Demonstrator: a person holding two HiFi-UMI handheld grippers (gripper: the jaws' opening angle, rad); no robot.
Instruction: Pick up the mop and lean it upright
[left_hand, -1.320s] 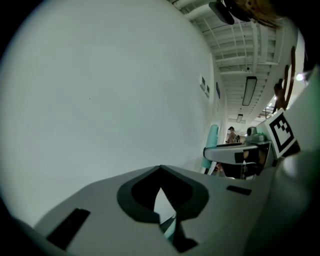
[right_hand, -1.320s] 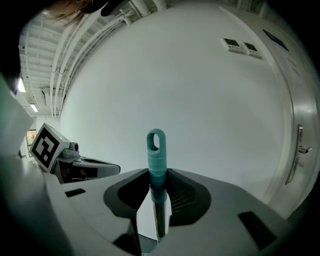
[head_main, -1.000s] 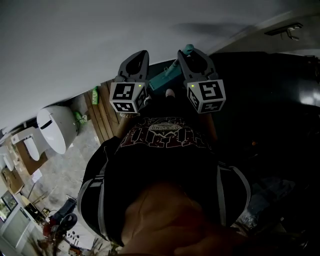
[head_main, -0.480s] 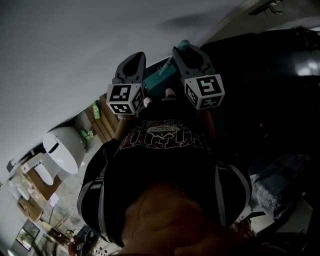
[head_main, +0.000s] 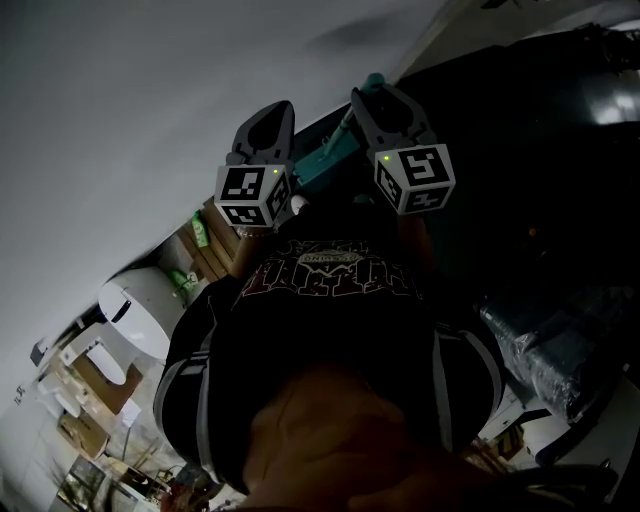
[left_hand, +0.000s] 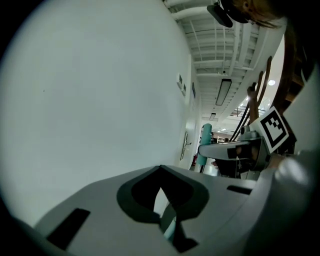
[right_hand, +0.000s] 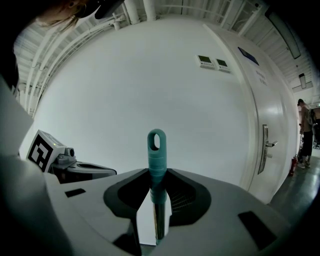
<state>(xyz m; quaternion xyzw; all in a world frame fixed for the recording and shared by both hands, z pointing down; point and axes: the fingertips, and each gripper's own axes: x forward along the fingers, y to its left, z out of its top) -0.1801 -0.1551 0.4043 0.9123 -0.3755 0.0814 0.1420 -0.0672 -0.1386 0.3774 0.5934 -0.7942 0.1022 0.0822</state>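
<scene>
We frame a teal plastic mop handle, looped tip and ribbed collar the same teal, with the shaft below running dark (the one strong colour in the shot). The matte grey left gripper and matte grey right gripper show black recesses. Each bears a white cube printed with black square markers and a small green light. The plain white wall and the white door carry no pattern. Our black cotton T-shirt has a maroon-and-white chest print and pale grey sleeve stripes. At lower left are a glossy white rounded fixture and brown wooden slats.
</scene>
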